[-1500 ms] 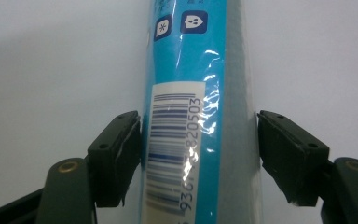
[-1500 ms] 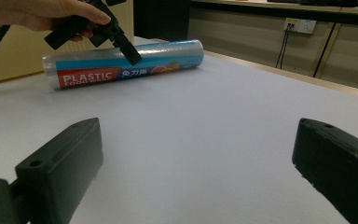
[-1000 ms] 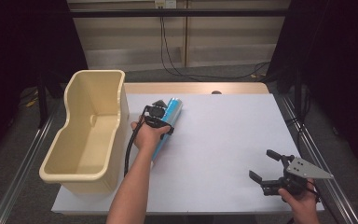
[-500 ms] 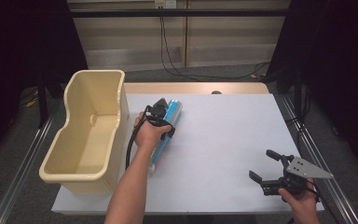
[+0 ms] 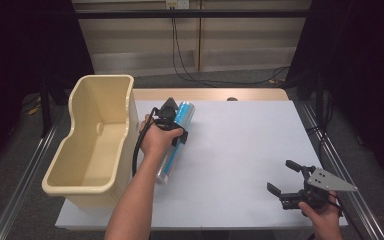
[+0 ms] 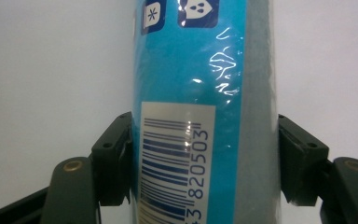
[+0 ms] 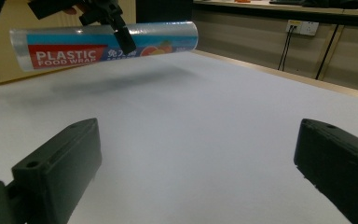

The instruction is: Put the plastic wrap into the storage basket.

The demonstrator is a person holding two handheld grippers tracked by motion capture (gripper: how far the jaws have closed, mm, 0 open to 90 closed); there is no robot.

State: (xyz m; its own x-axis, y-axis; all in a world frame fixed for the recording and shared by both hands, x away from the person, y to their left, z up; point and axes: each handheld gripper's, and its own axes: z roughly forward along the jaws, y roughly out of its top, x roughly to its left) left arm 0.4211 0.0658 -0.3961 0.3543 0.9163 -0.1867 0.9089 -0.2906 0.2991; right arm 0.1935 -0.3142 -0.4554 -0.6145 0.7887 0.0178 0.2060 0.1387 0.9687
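The left gripper [image 5: 176,131] clamps a roll [image 5: 176,140] of plastic food wrap, one jaw on each side of it, as the left gripper view shows, with the barcode label [image 6: 175,163] between the jaws. In the right gripper view the roll [image 7: 105,42] hangs clear of the table [image 7: 214,116], roughly level, with its shadow on the white surface below. From the high view it runs near to far, just right of the bin [image 5: 97,140], toward the table's far left. The left hand [image 5: 155,140] wraps the gripper's handle, and a black cable [image 5: 139,150] loops down beside the wrist.

The bin is cream-coloured, open-topped, and stands at the table's left edge.

The right gripper [image 5: 282,177] sits well apart at the near right corner, held by the right hand [image 5: 320,210]; its jaws are spread wide with nothing between them. A grey plate [image 5: 330,180] tops it.
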